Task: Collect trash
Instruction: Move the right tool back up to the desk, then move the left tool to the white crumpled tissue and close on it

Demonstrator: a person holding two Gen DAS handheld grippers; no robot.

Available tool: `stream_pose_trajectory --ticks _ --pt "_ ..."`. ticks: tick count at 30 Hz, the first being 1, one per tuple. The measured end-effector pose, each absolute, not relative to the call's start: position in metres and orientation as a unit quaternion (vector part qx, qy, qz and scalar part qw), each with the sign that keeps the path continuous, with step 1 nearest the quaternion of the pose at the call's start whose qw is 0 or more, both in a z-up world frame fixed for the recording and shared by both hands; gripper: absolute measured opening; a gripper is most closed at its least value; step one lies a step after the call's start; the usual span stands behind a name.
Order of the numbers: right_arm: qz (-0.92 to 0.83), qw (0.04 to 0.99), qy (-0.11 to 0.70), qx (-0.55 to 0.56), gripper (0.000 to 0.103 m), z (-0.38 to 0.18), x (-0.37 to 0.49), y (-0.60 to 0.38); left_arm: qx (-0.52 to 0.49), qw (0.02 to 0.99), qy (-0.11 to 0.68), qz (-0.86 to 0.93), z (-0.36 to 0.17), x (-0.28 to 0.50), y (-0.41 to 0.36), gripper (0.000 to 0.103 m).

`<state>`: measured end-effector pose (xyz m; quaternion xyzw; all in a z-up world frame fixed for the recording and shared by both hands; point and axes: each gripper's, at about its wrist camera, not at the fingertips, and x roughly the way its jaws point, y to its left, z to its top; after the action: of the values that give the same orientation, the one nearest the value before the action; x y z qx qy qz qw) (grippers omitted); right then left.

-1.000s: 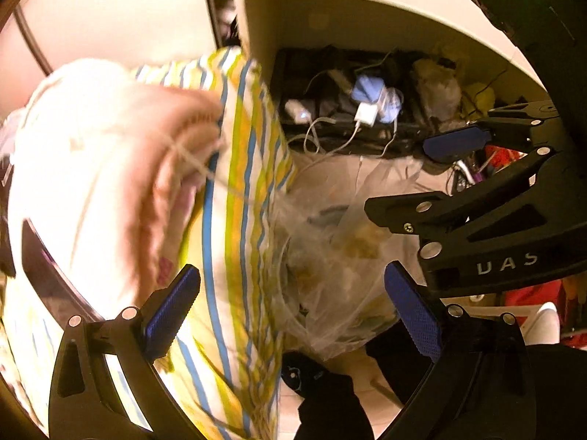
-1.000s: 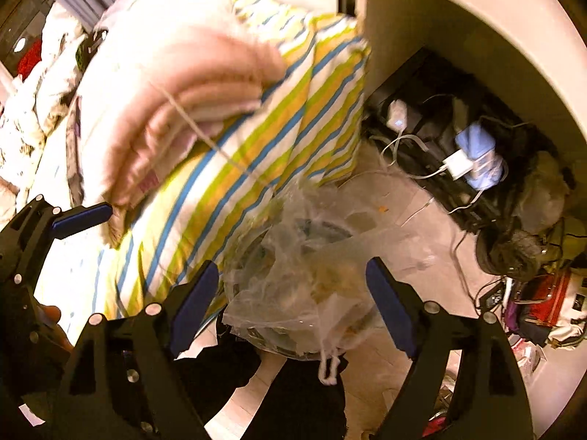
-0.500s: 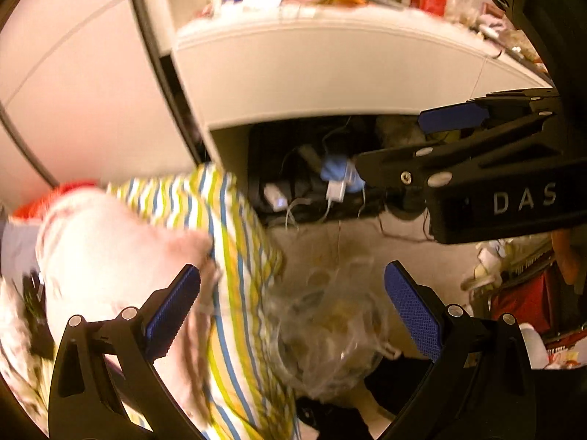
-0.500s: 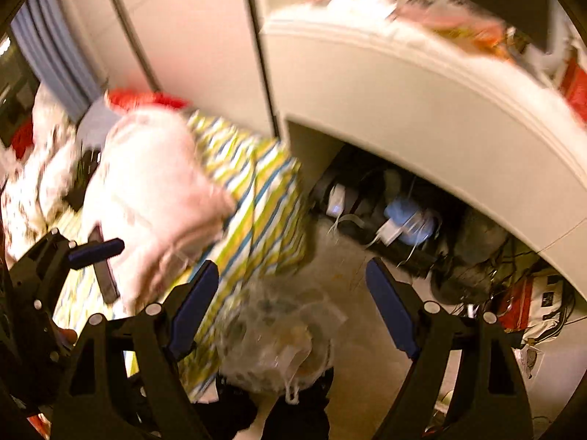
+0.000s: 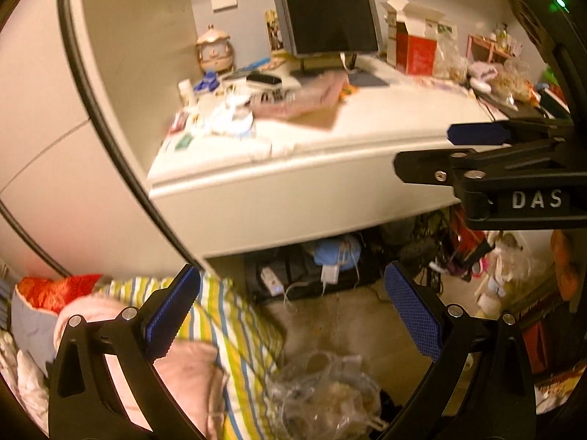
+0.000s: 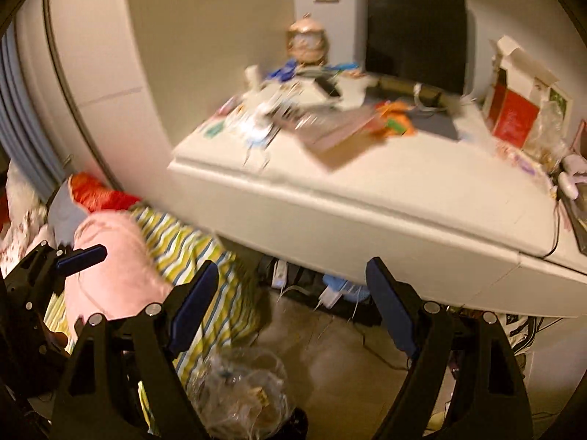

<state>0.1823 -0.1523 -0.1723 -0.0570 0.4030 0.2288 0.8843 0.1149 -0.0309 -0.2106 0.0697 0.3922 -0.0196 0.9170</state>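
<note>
On the floor (image 5: 341,326) below both grippers, a clear trash bag (image 5: 326,392) full of scraps is seen, just beside the striped sheet (image 5: 234,333) hanging off the bed. In the right wrist view the same bag (image 6: 242,392) sits low between the jaws but under them, touched by neither pad.

Left gripper (image 5: 293,326): jaws spread wide, nothing between the blue pads. Right gripper (image 6: 293,315): jaws likewise released, nothing grasped. The right gripper is also seen side-on at the right edge of the left view, level with the tabletop edge.

A pink blanket (image 5: 183,374) is piled on the sheet, with a red cushion (image 5: 55,289) behind it.

Above, a white tabletop (image 5: 385,124) is cluttered: dark monitor (image 5: 326,7) at the back, open red box (image 5: 414,47) to its right, a round gold jar (image 5: 214,49) to its left, loose papers and small items near the front-left corner. Detail there is blurred.

Under the tabletop: a power strip (image 5: 271,280), chargers, cables and a blue bundle (image 5: 334,253), well apart from the bag.
</note>
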Motion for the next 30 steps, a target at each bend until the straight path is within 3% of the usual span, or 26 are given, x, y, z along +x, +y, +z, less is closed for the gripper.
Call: stream_pose_trajectory --ticks 12,30 --pt "0.222 0.898 0.379 -0.029 0.080 -0.143 0.256 -0.174 0.102 0.925 0.365 -0.005 -0.175 0.218 -0.029 0.098" --pt "0.250 0.895 0.368 -0.042 0.080 -0.128 0.341 -0.124 0.094 0.916 0.389 0.030 -0.186 0.325 0.012 0.098"
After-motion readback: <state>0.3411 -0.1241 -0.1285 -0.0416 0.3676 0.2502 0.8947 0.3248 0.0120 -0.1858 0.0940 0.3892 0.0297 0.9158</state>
